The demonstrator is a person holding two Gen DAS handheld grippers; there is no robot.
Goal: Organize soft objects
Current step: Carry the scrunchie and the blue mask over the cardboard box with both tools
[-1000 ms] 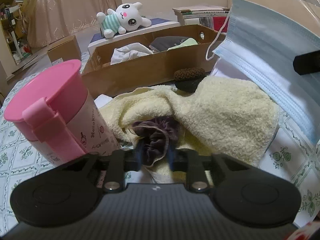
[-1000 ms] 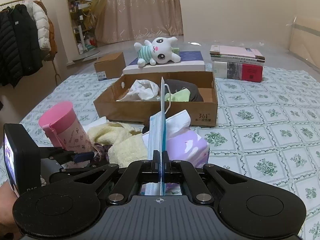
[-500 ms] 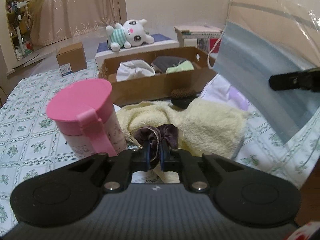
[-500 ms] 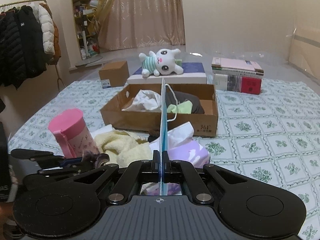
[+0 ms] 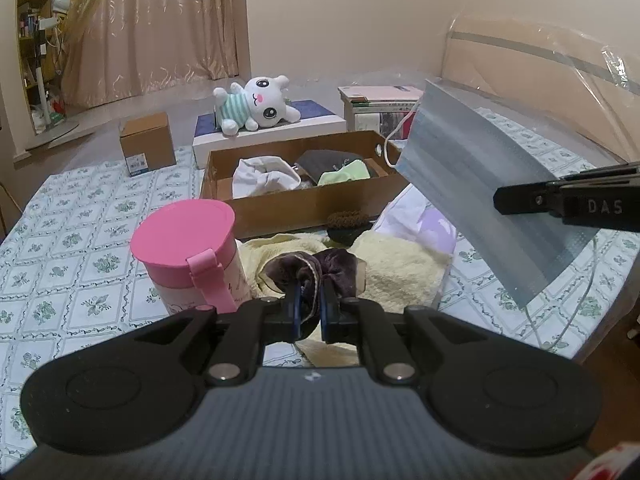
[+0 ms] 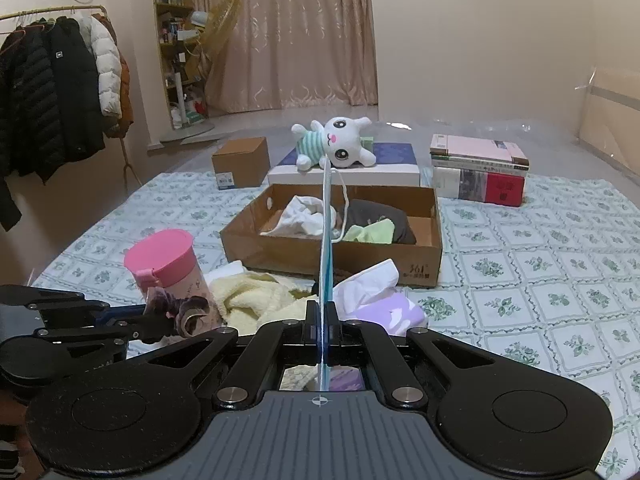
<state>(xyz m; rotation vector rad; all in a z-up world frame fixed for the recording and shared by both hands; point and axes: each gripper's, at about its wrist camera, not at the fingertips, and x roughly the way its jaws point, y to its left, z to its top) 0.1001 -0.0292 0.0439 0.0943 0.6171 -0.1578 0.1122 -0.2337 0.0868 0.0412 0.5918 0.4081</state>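
Left gripper (image 5: 309,307) is clamped on a purple scrunchie (image 5: 316,266), held above the yellow towel (image 5: 400,272), right of the pink cup (image 5: 188,248). Right gripper (image 6: 321,322) is clamped on a blue mask (image 6: 325,256), held edge-on. The cardboard box (image 6: 400,268) lies beyond, holding clothes.

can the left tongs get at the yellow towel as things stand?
Probably not: the left tongs are shut on the purple scrunchie, so nothing is free to grip the yellow towel just beyond. Path looks clear once the scrunchie is dropped.
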